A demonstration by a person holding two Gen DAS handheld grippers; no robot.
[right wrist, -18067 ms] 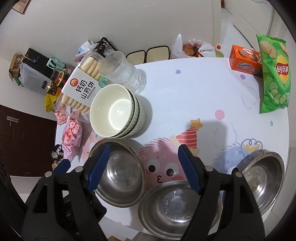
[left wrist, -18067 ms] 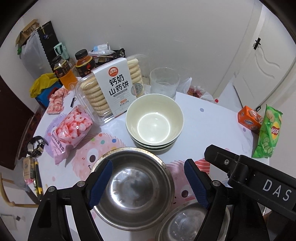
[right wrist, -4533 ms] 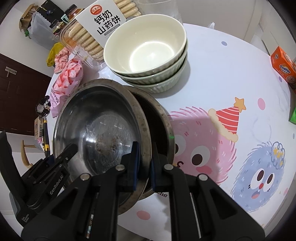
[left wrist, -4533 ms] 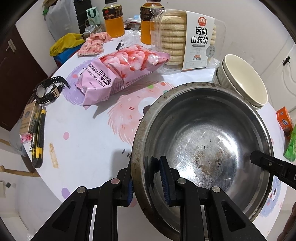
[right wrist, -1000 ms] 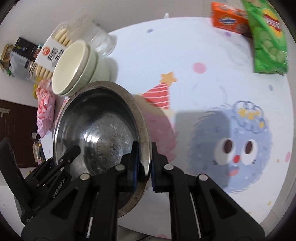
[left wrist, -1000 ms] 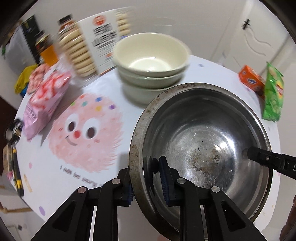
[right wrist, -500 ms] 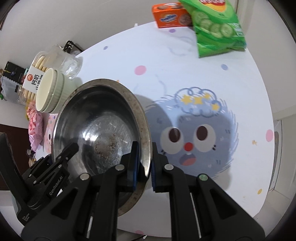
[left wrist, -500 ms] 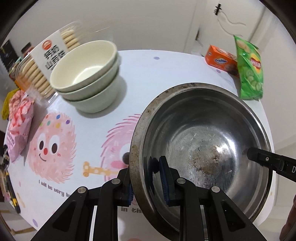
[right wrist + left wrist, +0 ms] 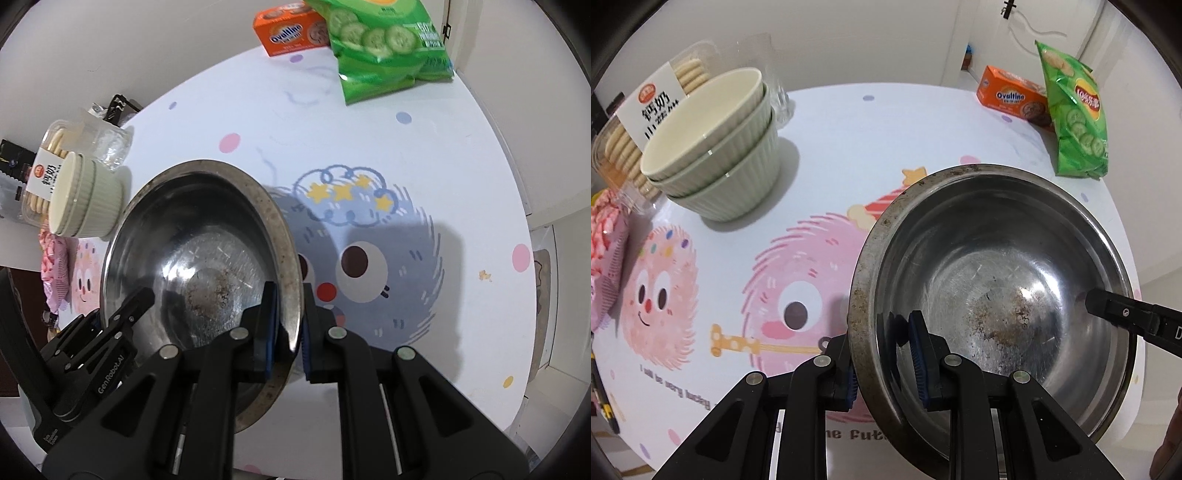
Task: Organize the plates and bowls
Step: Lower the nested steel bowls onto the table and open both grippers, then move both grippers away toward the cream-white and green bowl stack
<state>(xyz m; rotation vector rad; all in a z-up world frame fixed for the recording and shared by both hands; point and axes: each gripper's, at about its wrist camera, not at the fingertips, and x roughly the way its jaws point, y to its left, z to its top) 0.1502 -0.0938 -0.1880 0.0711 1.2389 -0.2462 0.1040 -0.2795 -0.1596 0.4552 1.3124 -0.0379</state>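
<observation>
A large steel bowl (image 9: pixel 997 280) with a stained bottom is held above the round table (image 9: pixel 849 147) by both grippers. My left gripper (image 9: pixel 882 354) is shut on its left rim. My right gripper (image 9: pixel 290 325) is shut on its right rim, and the bowl (image 9: pixel 199 258) fills the middle left of the right wrist view. It looks like more than one steel bowl nested, seen at the lower rim. A stack of three pale green ribbed bowls (image 9: pixel 716 147) stands at the table's back left; it also shows in the right wrist view (image 9: pixel 88 199).
A biscuit box (image 9: pixel 639 118) and a glass (image 9: pixel 779 96) stand behind the green bowls. A pink snack bag (image 9: pixel 605 236) lies at the left. An orange Ovaltine box (image 9: pixel 1012 98) and a green chips bag (image 9: pixel 1075 114) lie at the back right.
Both grippers have carried the steel bowl to the right across the table, from the pink monster print toward the blue one. The green bowl stack has dropped back to the left.
</observation>
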